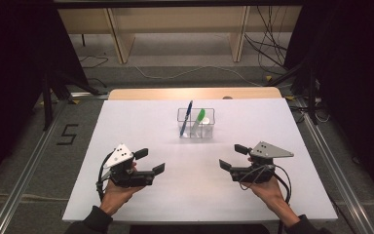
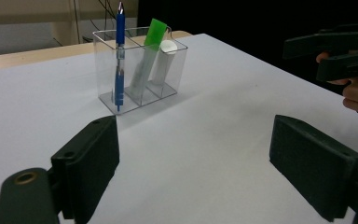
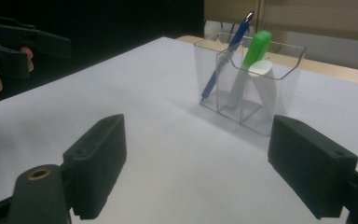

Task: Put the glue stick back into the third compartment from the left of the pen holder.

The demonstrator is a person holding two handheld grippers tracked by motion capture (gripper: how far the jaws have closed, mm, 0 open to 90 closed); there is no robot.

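Note:
A clear three-compartment holder point(image 1: 196, 123) point(image 2: 140, 70) point(image 3: 249, 81) stands on the white table point(image 1: 141, 126), back of centre. It holds a blue pen point(image 1: 187, 117) point(image 2: 120, 56) point(image 3: 226, 58), a white marker with a green cap point(image 1: 198, 119) point(image 2: 148, 56) point(image 3: 248, 65), and a white tube point(image 1: 207, 125) point(image 2: 164, 60) point(image 3: 266, 86), one per compartment. My left gripper point(image 1: 151, 161) point(image 2: 193, 163) is open near the front left, pointing toward the centre. My right gripper point(image 1: 233, 157) point(image 3: 198, 163) is open at the front right. Both are empty and well short of the holder.
The table's wooden far edge point(image 1: 195, 92) lies behind the holder. Pale wooden shelving point(image 1: 175, 29) and loose cables point(image 1: 268, 48) are on the floor beyond. Metal rails point(image 1: 24, 170) run along both sides of the table. Bare tabletop lies between the grippers.

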